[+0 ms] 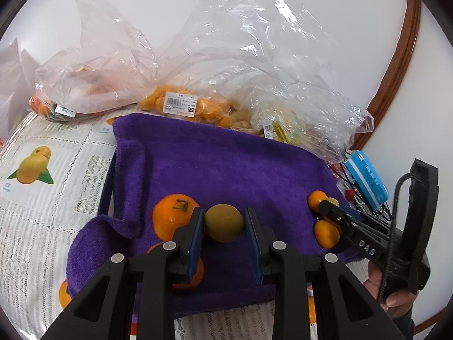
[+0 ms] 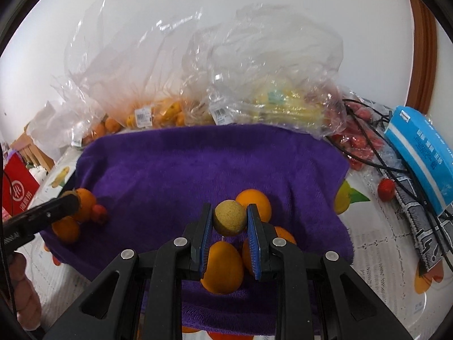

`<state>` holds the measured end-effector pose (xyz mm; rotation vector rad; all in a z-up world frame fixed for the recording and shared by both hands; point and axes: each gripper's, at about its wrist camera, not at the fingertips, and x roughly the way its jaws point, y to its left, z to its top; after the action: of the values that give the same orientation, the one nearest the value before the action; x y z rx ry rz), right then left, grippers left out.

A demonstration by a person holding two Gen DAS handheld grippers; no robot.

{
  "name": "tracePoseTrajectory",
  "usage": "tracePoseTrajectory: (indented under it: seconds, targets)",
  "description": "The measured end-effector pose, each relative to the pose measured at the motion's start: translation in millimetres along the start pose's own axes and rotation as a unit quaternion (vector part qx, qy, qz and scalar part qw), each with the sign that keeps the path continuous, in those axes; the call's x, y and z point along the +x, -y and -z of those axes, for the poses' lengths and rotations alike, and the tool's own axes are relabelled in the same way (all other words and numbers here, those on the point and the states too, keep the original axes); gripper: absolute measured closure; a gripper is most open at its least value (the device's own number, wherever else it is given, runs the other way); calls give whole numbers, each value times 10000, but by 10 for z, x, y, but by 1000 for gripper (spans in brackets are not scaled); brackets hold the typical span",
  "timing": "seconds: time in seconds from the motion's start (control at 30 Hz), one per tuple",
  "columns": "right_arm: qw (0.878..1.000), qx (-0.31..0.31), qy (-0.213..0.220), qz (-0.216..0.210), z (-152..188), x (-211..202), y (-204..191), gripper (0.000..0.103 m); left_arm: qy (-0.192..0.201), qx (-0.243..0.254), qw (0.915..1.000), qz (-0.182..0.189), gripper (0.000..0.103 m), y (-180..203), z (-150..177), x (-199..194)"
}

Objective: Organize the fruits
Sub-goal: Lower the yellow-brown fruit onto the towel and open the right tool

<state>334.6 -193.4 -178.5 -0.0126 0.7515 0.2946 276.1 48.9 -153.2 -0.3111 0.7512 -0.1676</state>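
A purple towel [image 1: 220, 164] covers the tray; it also shows in the right wrist view [image 2: 198, 164]. My left gripper [image 1: 224, 223] is shut on a small brownish-green round fruit [image 1: 223, 222], just above the towel beside a large tangerine [image 1: 172, 215]. My right gripper [image 2: 229, 221] is shut on a similar small brownish fruit [image 2: 228, 218], above several oranges [image 2: 223, 266] at the towel's right front. In the left wrist view the right gripper [image 1: 328, 205] reaches in among small oranges [image 1: 327, 233]. In the right wrist view the left gripper [image 2: 69, 198] is by an orange pile [image 2: 66, 229] and a small red fruit [image 2: 99, 212].
Clear plastic bags of oranges [image 1: 184, 104] and yellow fruit [image 2: 283, 99] lie behind the towel against the wall. A blue box [image 2: 421, 153], black cables [image 2: 376, 147] and red fruits [image 2: 386, 189] lie at the right. A fruit-print lace tablecloth [image 1: 42, 187] covers the table.
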Motion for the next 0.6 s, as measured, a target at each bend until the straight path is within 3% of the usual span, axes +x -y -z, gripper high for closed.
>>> tracePoseTrajectory:
  seconds: [0.43, 0.6]
  targets:
    - [9997, -139, 185, 64, 60, -65, -23, 79, -117, 216, 9997, -44, 75, 95, 79, 78]
    - [9997, -44, 232, 30, 38, -108, 6, 75, -152, 406, 9990, -55, 75, 159, 103, 99]
